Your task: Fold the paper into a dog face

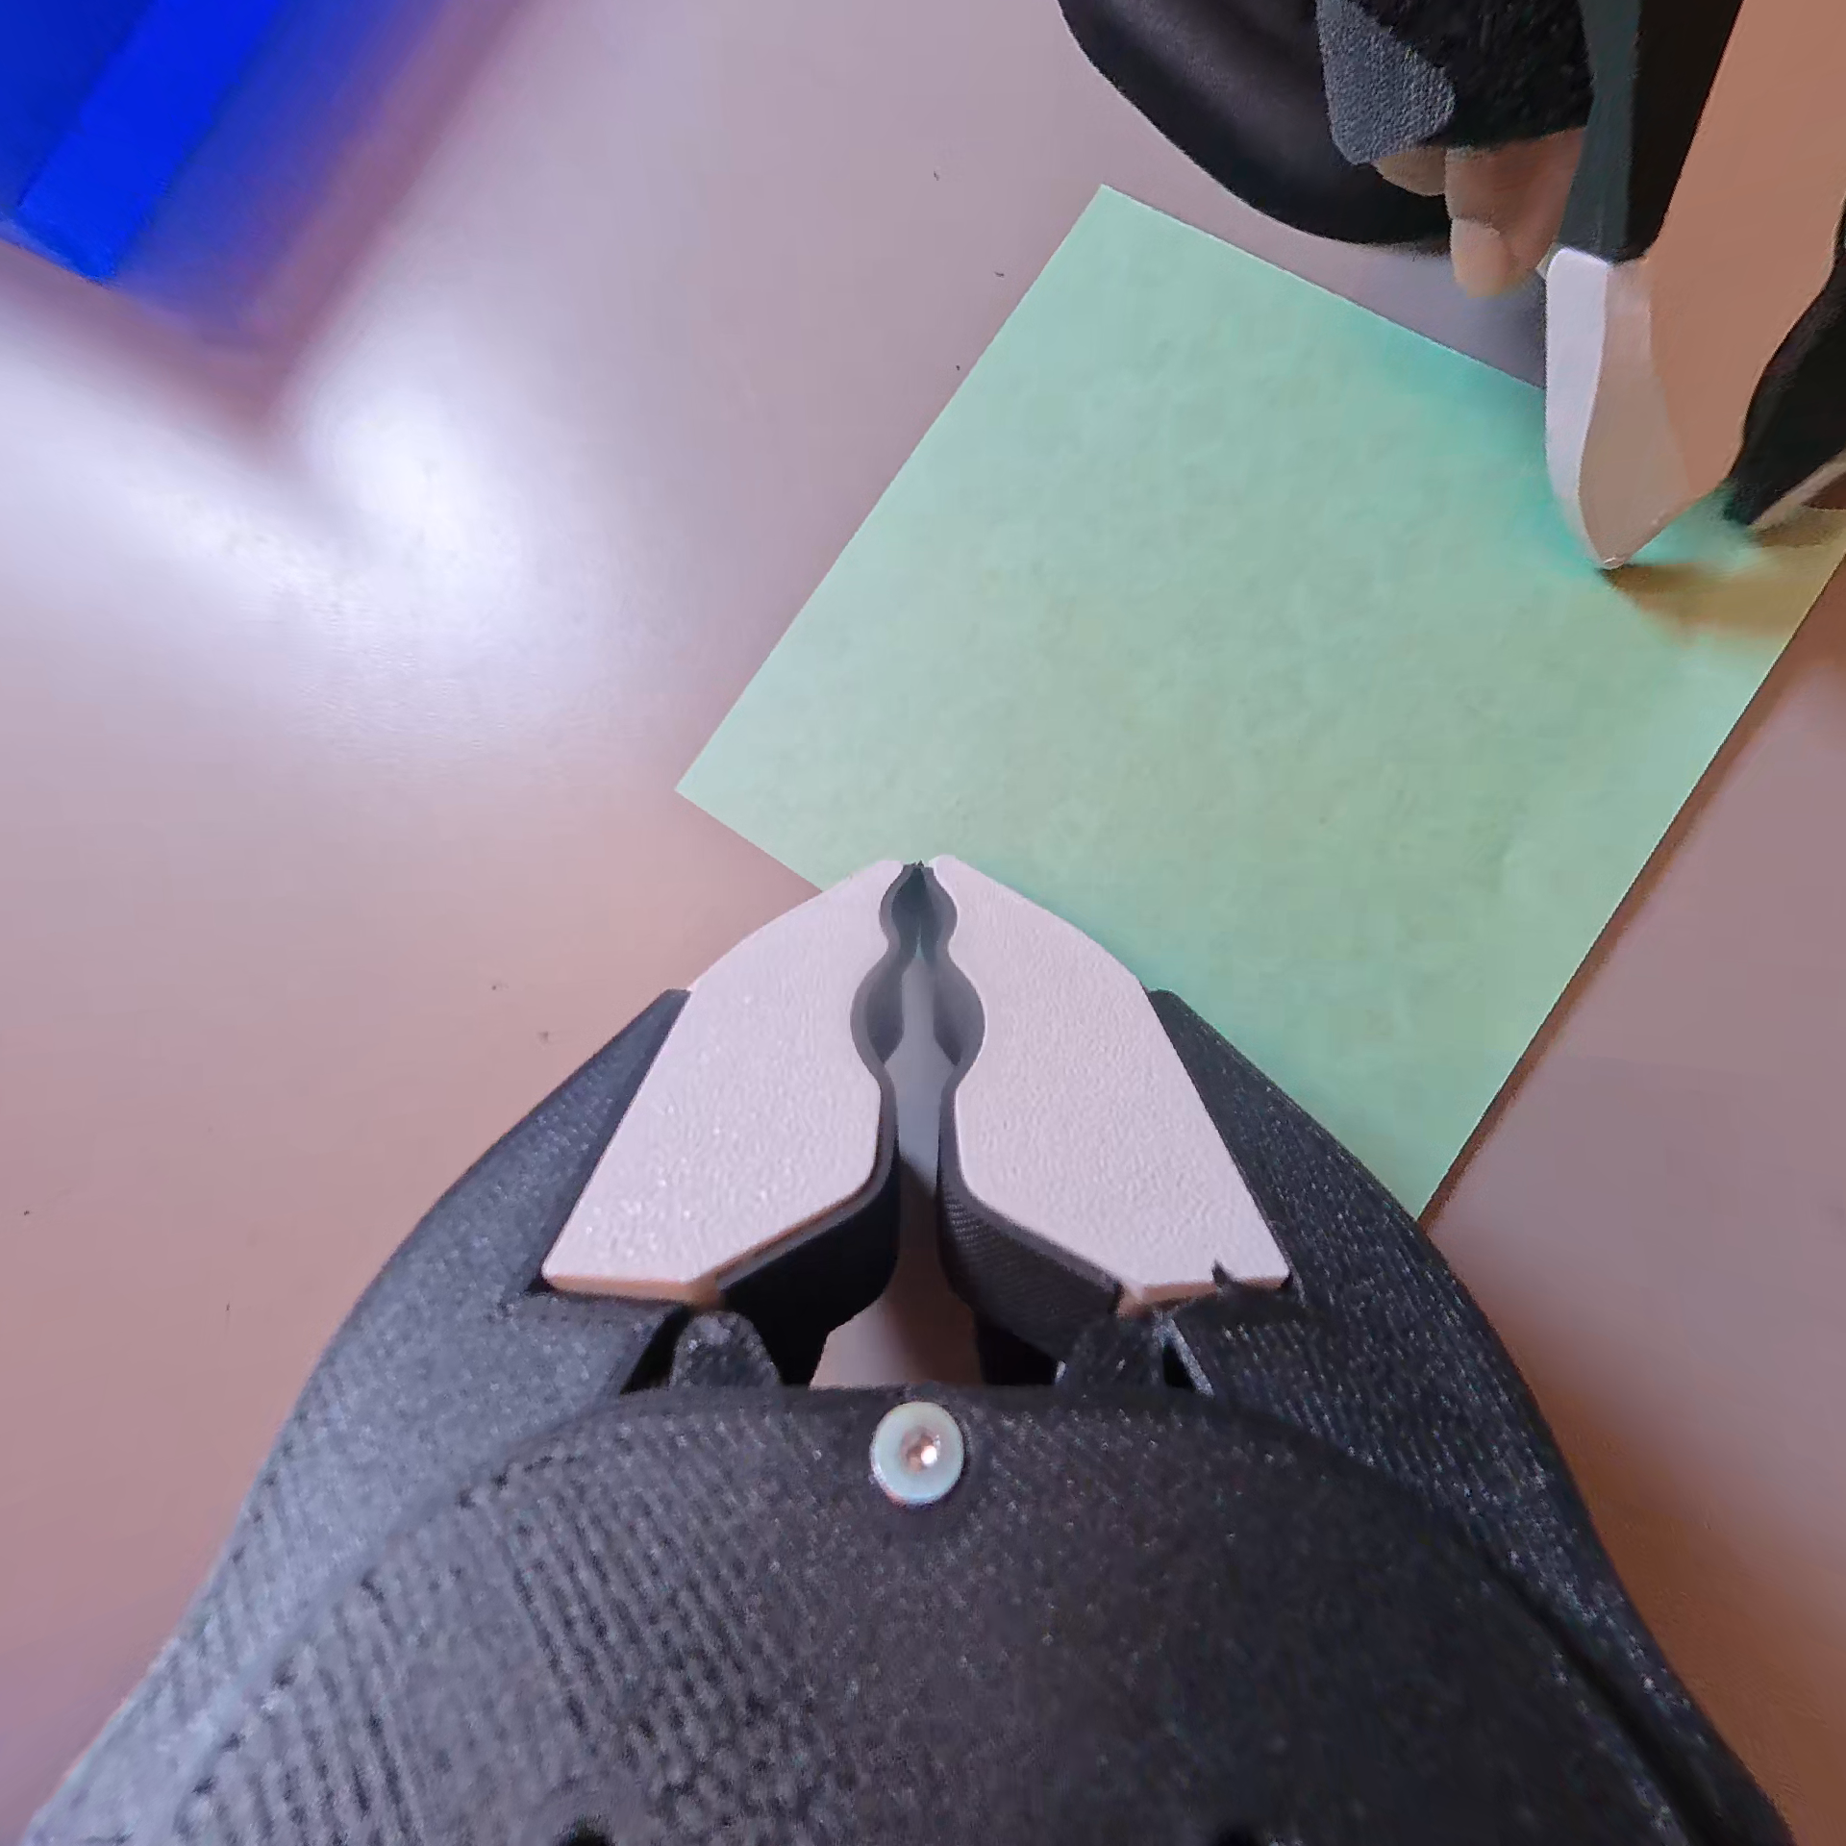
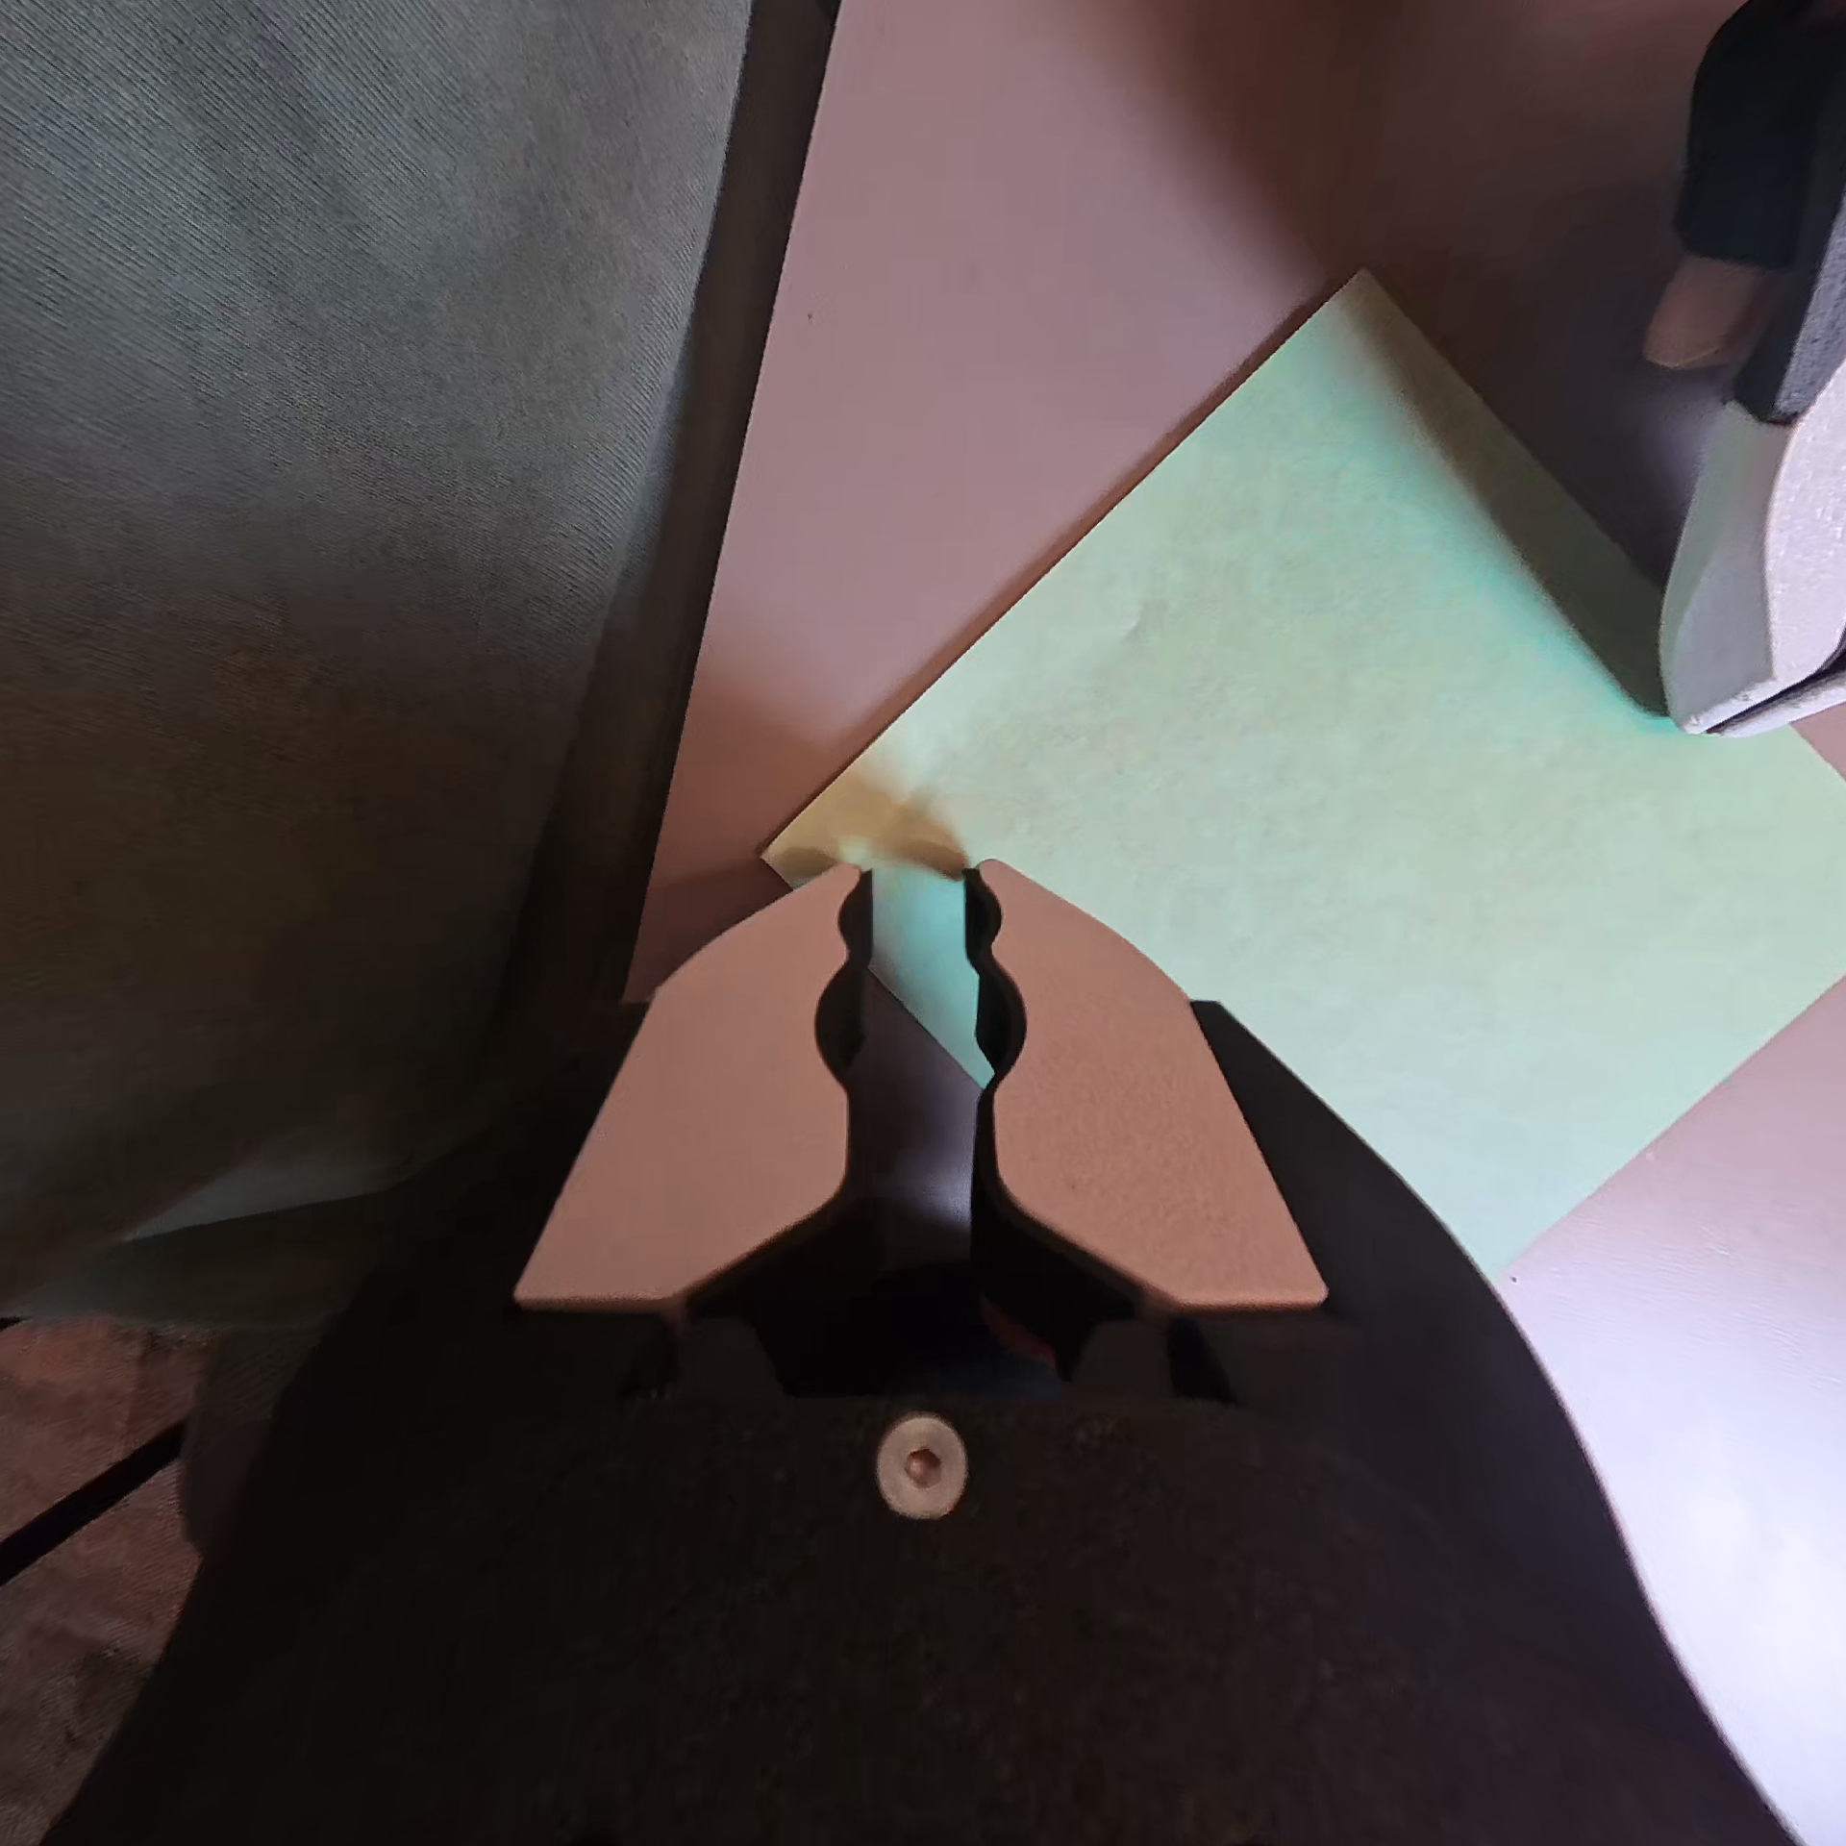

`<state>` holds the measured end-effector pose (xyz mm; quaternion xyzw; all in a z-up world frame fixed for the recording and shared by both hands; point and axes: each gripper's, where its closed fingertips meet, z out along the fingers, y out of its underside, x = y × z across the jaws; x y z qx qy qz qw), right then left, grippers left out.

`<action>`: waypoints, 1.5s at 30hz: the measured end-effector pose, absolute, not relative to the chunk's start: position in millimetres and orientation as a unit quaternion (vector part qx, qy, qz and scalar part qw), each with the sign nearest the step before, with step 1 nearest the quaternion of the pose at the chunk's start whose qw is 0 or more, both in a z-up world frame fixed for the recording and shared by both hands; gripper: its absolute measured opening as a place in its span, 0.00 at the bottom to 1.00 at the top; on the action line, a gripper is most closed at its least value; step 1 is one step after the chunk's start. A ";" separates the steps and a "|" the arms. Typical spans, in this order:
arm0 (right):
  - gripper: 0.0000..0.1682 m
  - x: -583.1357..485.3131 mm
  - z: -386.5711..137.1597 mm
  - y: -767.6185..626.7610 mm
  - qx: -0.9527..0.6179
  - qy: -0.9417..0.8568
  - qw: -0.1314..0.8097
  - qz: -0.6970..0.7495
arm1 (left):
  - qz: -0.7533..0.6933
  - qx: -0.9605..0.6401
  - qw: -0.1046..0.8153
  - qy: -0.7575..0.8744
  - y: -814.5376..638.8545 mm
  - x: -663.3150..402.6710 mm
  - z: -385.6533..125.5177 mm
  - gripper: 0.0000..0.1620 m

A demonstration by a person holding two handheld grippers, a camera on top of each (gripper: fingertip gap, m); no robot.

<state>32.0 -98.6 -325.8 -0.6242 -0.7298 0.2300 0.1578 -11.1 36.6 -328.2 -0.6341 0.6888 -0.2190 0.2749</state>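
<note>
Claws (image 1: 921, 871) on green paper (image 1: 1199, 649)

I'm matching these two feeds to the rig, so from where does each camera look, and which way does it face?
Left wrist view: sits on the left gripper, facing forward and down over the green paper; a gloved hand and the right gripper show beyond.
Right wrist view: sits on the right gripper, facing the paper's near corner and the table; grey clothing shows.
Shared: the paper, both grippers.
</note>
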 end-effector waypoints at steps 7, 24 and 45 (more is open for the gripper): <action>0.16 30.6 -323.4 -123.9 -0.603 -0.753 0.139 0.223 | -0.223 -0.638 0.272 0.685 36.6 -11.2 -328.2 0.00; 0.00 32.1 -328.0 -120.7 -0.608 -0.752 0.159 0.196 | -0.221 -0.639 0.271 0.685 36.5 -11.9 -328.1 0.00; 0.00 14.9 -312.8 25.1 -0.670 -0.684 0.222 0.184 | -0.234 -0.596 0.270 0.719 22.0 -9.2 -328.0 0.00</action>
